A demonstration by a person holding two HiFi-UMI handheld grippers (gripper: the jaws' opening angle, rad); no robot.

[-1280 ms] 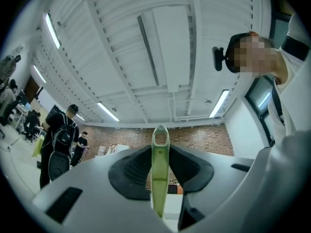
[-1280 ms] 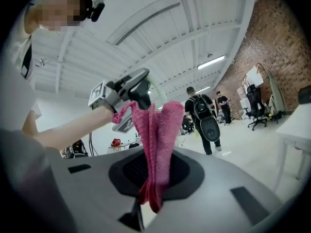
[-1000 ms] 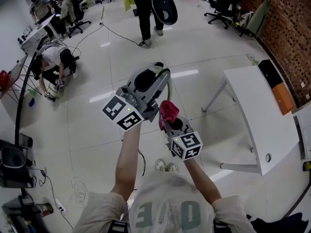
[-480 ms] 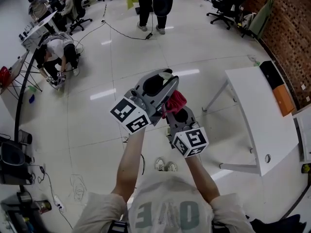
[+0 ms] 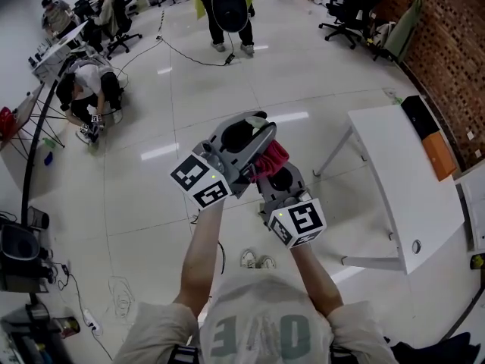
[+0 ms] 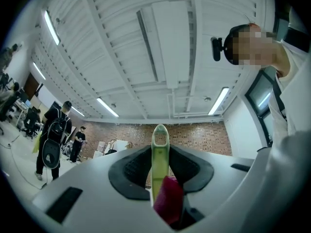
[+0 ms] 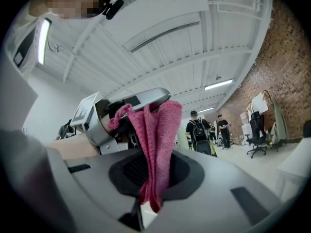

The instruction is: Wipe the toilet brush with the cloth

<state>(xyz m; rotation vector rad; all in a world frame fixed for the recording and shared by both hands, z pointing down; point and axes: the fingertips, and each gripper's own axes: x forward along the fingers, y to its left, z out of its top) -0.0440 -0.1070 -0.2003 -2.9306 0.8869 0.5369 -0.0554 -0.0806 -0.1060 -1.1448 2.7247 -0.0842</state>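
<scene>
Left tongs (image 6: 160,171) clamped on brush (image 6: 158,152) handle, looks stiff, light, slick. Right tongs (image 7: 154,176) pinch cloth (image 7: 158,130): soft, floppy; wrap it round handle above grip.

Held up over the floor (image 5: 144,196): left hand-held gripper (image 5: 246,131) and right hand-held gripper (image 5: 276,174) side by side, close together. Toilet brush (image 6: 159,154) handle clamped between the left jaws, pointing away from the person. Cloth (image 7: 156,140) pinched between the right jaws, free end against the left one's right flank. Counter (image 5: 394,180) well off right.
</scene>
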